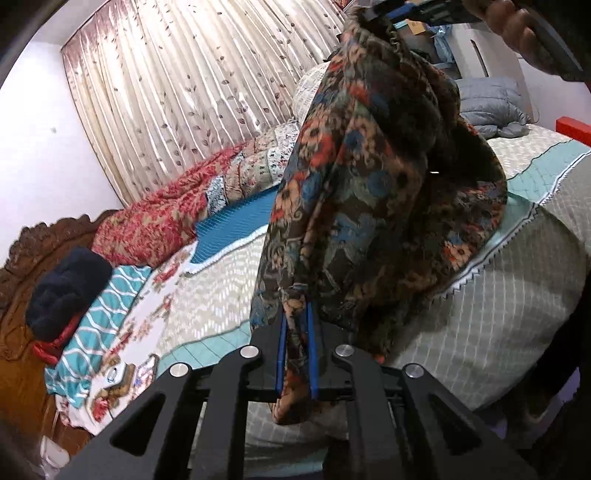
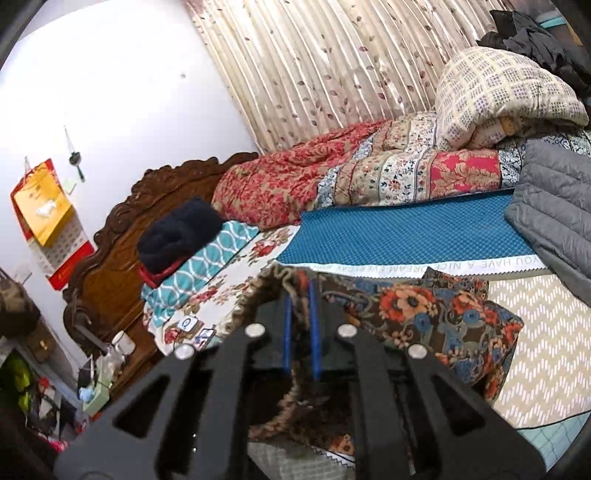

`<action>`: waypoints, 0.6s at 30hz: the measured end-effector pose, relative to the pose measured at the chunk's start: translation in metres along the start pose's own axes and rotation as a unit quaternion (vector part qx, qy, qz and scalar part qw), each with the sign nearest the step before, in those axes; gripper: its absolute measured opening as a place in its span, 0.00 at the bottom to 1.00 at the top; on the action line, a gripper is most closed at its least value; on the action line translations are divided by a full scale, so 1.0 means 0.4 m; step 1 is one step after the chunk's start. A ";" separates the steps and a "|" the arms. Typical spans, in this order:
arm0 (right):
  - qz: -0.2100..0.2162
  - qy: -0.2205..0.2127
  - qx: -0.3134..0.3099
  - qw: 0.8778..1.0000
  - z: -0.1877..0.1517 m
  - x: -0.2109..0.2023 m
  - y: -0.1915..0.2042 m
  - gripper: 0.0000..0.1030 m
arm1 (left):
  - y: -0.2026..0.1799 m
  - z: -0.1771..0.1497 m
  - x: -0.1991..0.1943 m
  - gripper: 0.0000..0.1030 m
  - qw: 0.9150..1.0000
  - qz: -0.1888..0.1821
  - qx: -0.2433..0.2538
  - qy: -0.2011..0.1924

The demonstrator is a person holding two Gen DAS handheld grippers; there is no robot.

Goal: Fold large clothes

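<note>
Left wrist view shows the left tongs squeezed tight on a bit of the big flowery cloth, with the cloth pinched between the two blue pads. The cloth is dark with orange, red and blue flowers. It hangs up in the air over the bed, and its far end droops onto the pale quilt. At the top of this view the right tongs grip the top edge of the same cloth, and a hand holds them. Right wrist view shows the right tongs clamped on the fuzzy trimmed edge of the cloth, which spills down onto the bed. On the bed lie a blue mat, a rolled red quilt, a checked quilt on top of it, and a grey puffy jacket. Near the carved wooden headboard sits a dark fluffy bundle on a teal patterned pillow. A long leafy curtain hangs behind the bed. A red and yellow paper bag hangs on the wall; I cannot tell what is in it.
</note>
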State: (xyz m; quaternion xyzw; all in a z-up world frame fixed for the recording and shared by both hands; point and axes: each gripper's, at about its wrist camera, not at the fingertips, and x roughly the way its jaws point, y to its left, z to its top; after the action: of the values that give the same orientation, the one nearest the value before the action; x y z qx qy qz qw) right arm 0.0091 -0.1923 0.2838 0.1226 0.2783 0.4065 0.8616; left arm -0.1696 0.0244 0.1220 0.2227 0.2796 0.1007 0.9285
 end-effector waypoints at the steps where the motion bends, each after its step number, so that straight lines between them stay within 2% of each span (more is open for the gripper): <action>1: -0.002 0.000 0.002 1.000 0.001 0.011 0.005 0.08 | -0.002 0.004 -0.001 0.03 1.000 0.003 0.003 0.003; 5: 0.001 -0.003 0.017 1.000 0.017 0.020 0.001 0.08 | 0.003 0.016 -0.050 0.00 1.000 0.005 0.008 -0.003; 11: -0.007 0.000 -0.004 1.000 0.051 0.025 0.038 0.08 | 0.007 0.056 -0.137 0.00 0.998 -0.016 0.010 -0.062; 14: 0.001 -0.003 -0.010 1.000 0.058 0.014 0.056 0.08 | -0.009 0.067 -0.127 0.00 0.997 -0.027 0.026 -0.072; 16: 0.011 -0.009 -0.015 1.000 0.063 -0.001 0.071 0.08 | -0.018 0.068 -0.101 0.00 0.997 -0.027 0.040 -0.067; 18: 0.018 -0.011 -0.017 1.000 0.065 -0.014 0.082 0.08 | -0.018 0.075 -0.065 0.00 0.997 -0.039 0.033 -0.054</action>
State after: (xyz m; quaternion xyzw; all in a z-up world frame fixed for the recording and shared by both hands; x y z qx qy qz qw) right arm 0.0004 -0.1752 0.3215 0.1172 0.2593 0.4255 0.8591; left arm -0.1736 -0.0007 0.1532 0.2470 0.2411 0.0426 0.9376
